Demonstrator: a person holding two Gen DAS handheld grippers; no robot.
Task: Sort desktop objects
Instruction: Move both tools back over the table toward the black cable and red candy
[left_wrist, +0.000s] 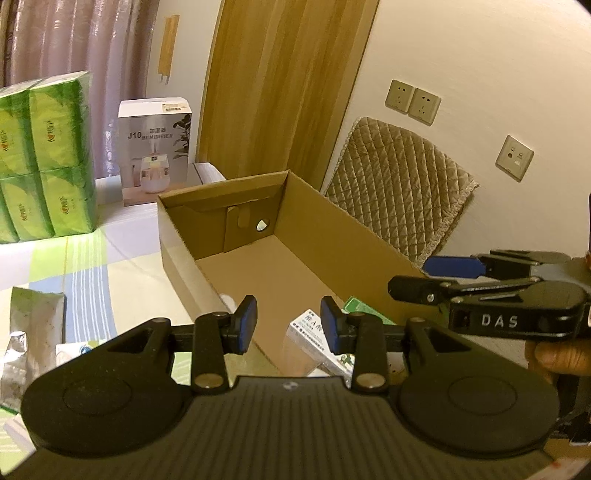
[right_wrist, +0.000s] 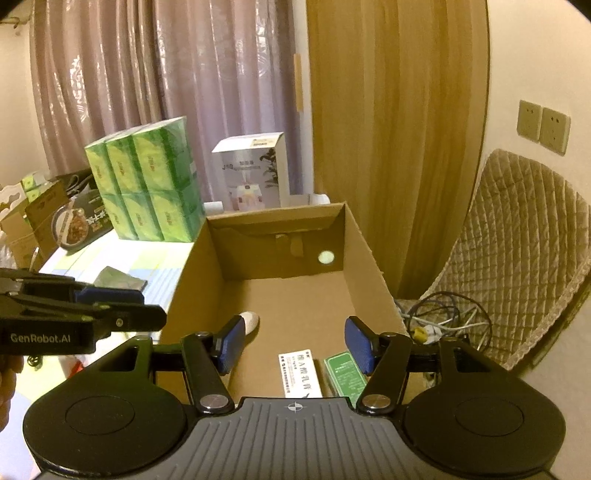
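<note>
Both empty and spread over the open brown cardboard box (right_wrist: 280, 295), right gripper (right_wrist: 295, 343) nearer the white printed carton (right_wrist: 299, 373), long axis pointing away, left gripper (left_wrist: 289, 325) beside.

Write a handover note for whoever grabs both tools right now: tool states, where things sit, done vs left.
Left tool: open, empty, above the cardboard box's near end.
Right tool: open, empty, over the box.
In the box: white carton, green carton, small white item.
Left on the table: foil packets beside the box, and at least one more item partly hidden behind the left tool.
Next, probably: pick up the packets.
</note>
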